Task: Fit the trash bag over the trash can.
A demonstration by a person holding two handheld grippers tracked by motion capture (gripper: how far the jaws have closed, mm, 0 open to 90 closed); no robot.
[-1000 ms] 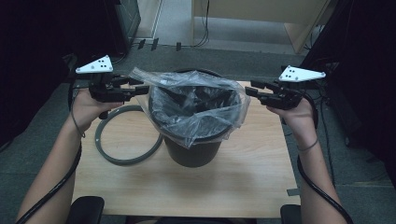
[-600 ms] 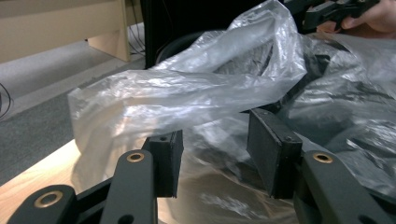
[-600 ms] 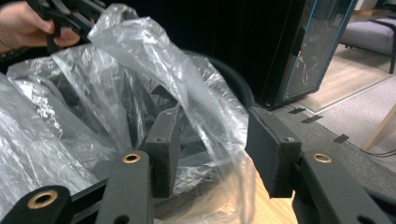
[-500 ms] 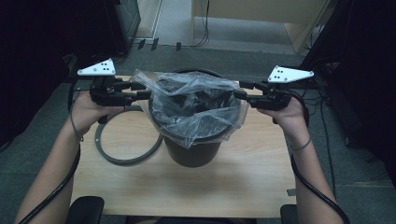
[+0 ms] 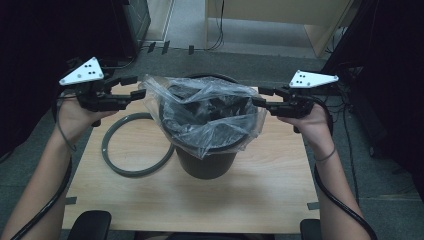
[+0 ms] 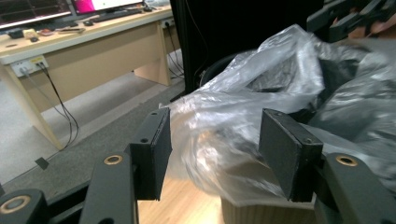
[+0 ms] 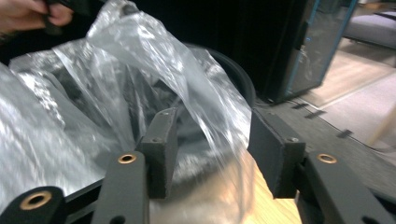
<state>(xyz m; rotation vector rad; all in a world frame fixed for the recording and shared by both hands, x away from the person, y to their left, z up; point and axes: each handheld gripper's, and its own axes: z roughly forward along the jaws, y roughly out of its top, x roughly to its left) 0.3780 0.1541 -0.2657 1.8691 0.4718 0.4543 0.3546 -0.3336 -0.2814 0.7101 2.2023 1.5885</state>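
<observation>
1. Plastic, clear and crinkled: a bin bag (image 5: 207, 117) lines a dark round bin (image 5: 206, 162) that stands upright mid-counter (image 5: 150, 200); the bag's mouth is folded outward over the rim and hangs loosely down the outside wall.
2. Left tongs (image 5: 141, 86) are held level just beside the bin's left rim, pointing inward. In the left gripper view the bag's edge (image 6: 219, 140) bulges into the gap between the two pads, which stand apart from the film; these tongs are released and their jaws have just been opening.
3. Right tongs (image 5: 259, 96) mirror them at the right rim, also level and pointing inward. In the right gripper view a fold of film (image 7: 205, 116) lies between the pads without being pinched; released likewise, jaws just opening.
4. Key relation: the bin sits directly between the two tongs, its upright axis crossing the line that joins them. Each hand is equally near its own side of the rim, so the next tuck or pull of the bag probably falls to both hands together.
5. Contents: inside the bin, the bag alone can be made out, sagging into the dark interior; whether anything lies at the bottom cannot be told.
6. Grey ring (image 5: 134, 145) lies flat on the counter left of the bin, touching or nearly touching its base, under the left forearm's reach; probably the retaining hoop for the bag.
</observation>
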